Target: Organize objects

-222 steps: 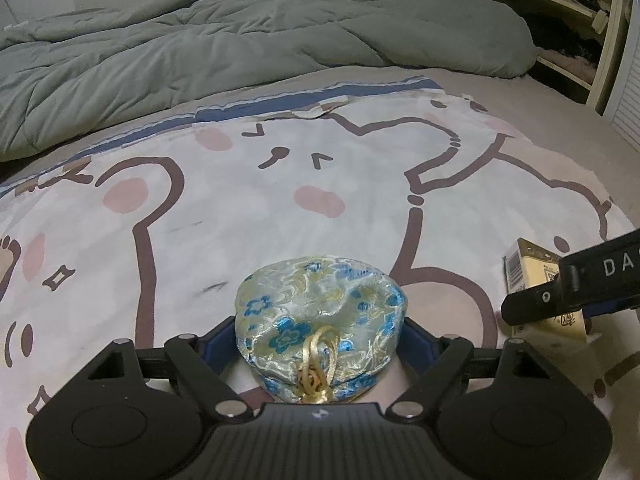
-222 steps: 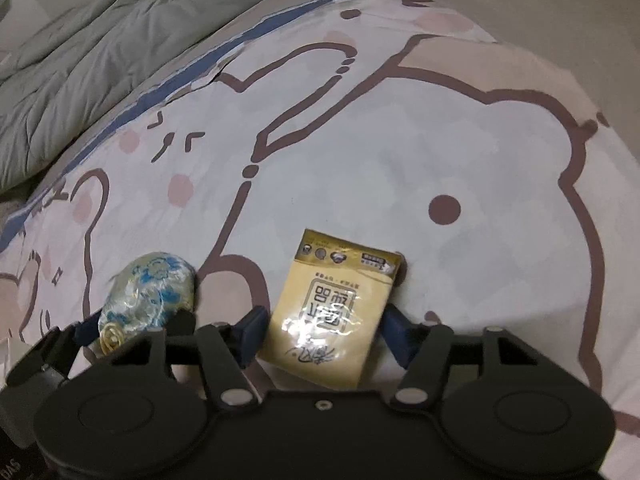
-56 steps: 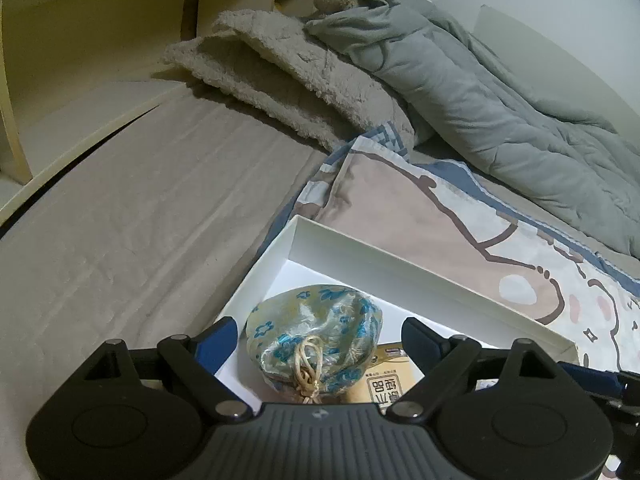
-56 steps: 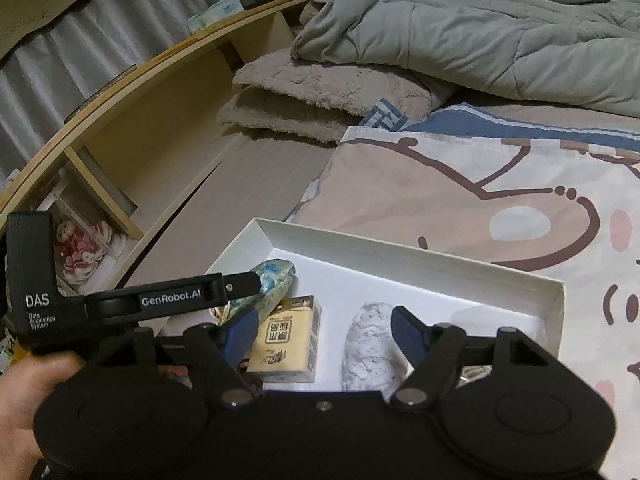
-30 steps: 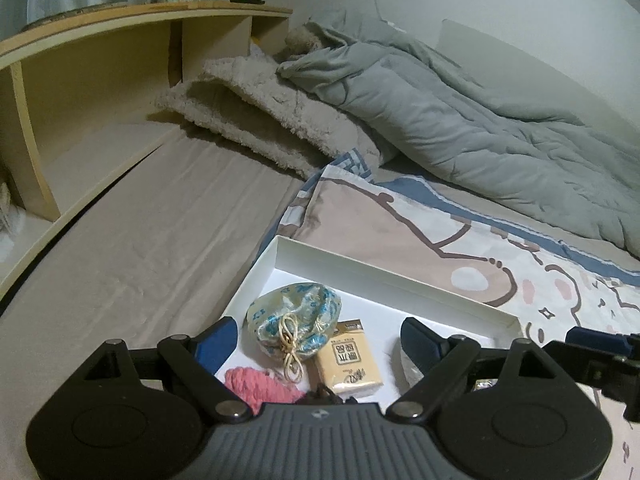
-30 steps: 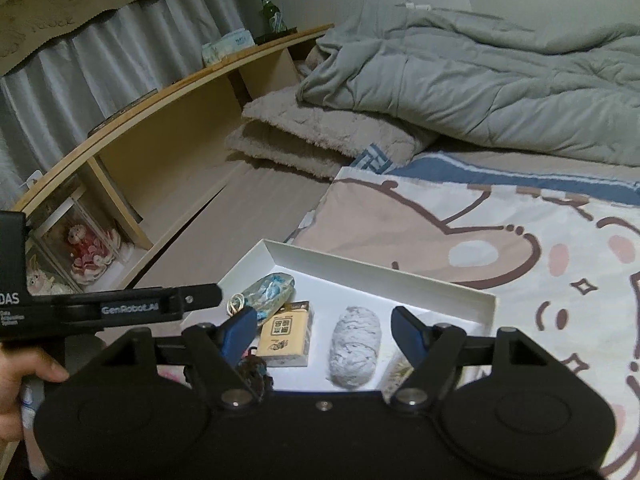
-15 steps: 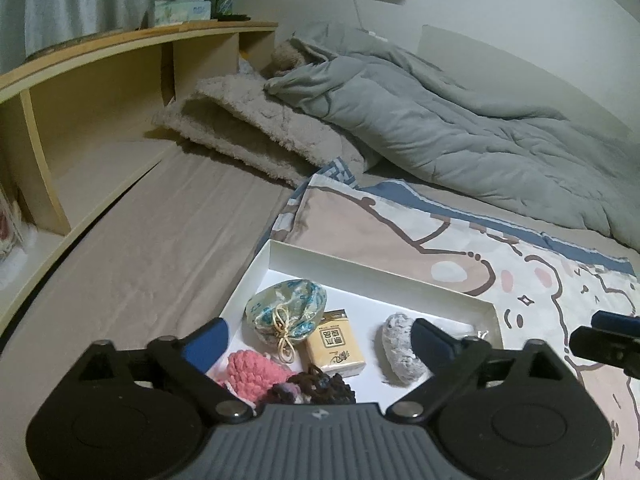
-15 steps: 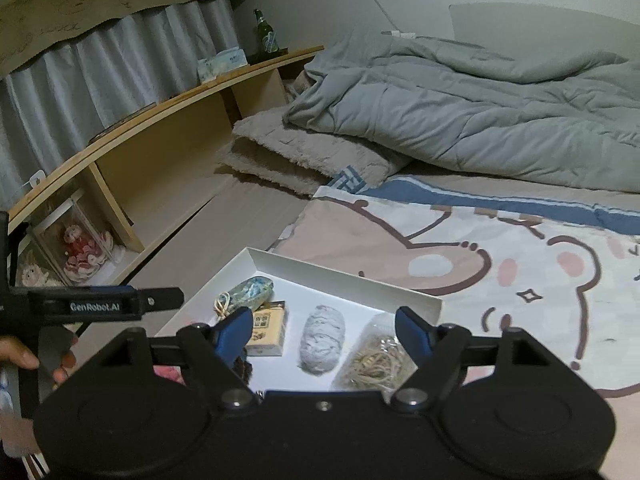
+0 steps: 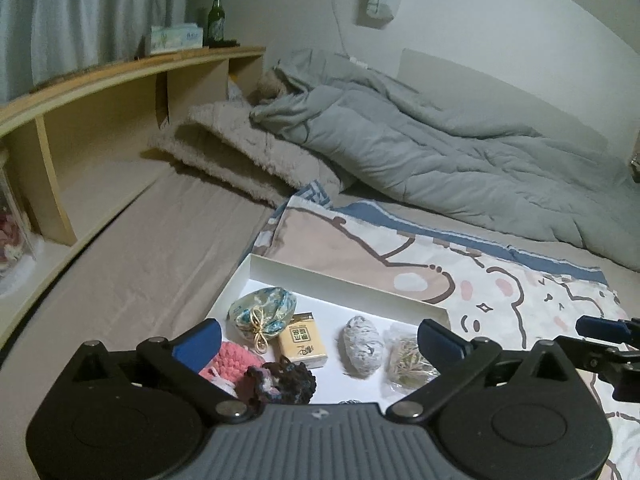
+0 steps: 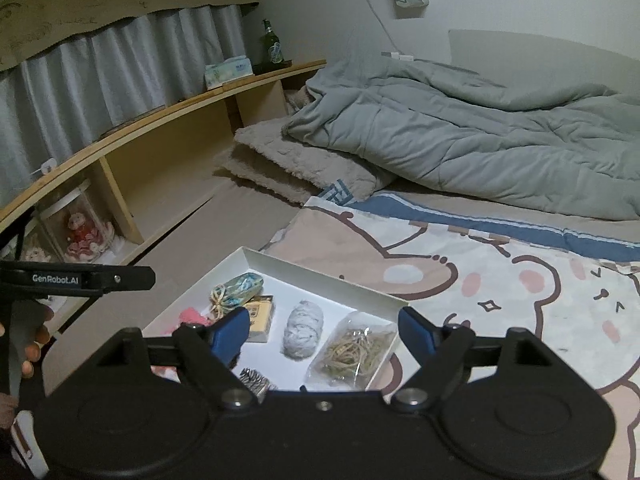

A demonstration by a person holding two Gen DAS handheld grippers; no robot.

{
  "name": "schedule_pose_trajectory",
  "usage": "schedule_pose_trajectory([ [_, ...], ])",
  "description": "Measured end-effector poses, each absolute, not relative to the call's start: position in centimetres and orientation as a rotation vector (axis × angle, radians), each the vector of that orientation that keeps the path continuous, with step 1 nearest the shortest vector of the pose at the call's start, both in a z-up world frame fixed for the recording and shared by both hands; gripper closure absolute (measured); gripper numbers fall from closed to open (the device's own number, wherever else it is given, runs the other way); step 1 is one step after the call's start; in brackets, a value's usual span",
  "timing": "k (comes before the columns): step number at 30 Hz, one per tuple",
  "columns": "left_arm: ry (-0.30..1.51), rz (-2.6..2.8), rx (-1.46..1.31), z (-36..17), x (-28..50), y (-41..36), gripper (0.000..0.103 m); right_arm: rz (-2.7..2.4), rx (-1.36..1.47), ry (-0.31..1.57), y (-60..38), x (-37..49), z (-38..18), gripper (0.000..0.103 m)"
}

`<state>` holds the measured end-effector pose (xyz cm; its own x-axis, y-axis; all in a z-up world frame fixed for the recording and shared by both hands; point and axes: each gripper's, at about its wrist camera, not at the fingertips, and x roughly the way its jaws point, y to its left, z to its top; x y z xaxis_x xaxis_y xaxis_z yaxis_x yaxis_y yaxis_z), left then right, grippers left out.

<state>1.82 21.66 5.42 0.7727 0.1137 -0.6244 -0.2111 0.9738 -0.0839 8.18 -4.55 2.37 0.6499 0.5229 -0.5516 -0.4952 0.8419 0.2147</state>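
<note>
Now both the left gripper (image 9: pixel 318 338) and right gripper (image 10: pixel 324 328) spread their fingers wide, holding nothing, low in frame above the white tray (image 9: pixel 344 278); inside it, the brocade pouch (image 9: pixel 262 306) touches the yellow packet (image 9: pixel 302 340).

Dim indoor light, fisheye-warped edges, soft focus

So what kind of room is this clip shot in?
Most likely a bedroom: a rumpled grey quilted duvet and fluffy beige pillows lie on a bed beside a curved wooden headboard shelf.
</note>
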Motion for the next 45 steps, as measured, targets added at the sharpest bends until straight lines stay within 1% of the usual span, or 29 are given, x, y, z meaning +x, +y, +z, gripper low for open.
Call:
schedule_pose_trajectory([
  [9, 0.628, 0.246, -0.042, 6.8, -2.0, 17.6, 0.000, 0.579, 0.048, 0.628, -6.9, 5.6, 3.3, 0.011],
  [13, 0.625, 0.220, -0.061, 6.7, -3.5, 16.7, 0.000, 0.578, 0.035, 0.625, -7.8, 4.6, 3.4, 0.008],
  [18, 0.634, 0.204, -0.059, 6.1, -5.0, 15.5, 0.000, 0.570, 0.014, 0.617, -8.6, 3.5, 3.2, 0.000],
  [27, 0.640, 0.205, -0.059, 4.8, -6.8, 14.0, 0.000, 0.548, -0.033, 0.615, -9.3, 2.4, 2.1, 0.000],
  [34, 0.672, 0.258, -0.039, 3.4, -6.7, 13.7, 0.000, 0.529, -0.045, 0.633, -9.5, 2.1, 1.2, 0.000],
  [45, 0.695, 0.247, -0.054, 2.8, -6.7, 13.9, 0.000, 0.534, -0.056, 0.657, -9.4, 2.1, 0.8, 0.000],
])
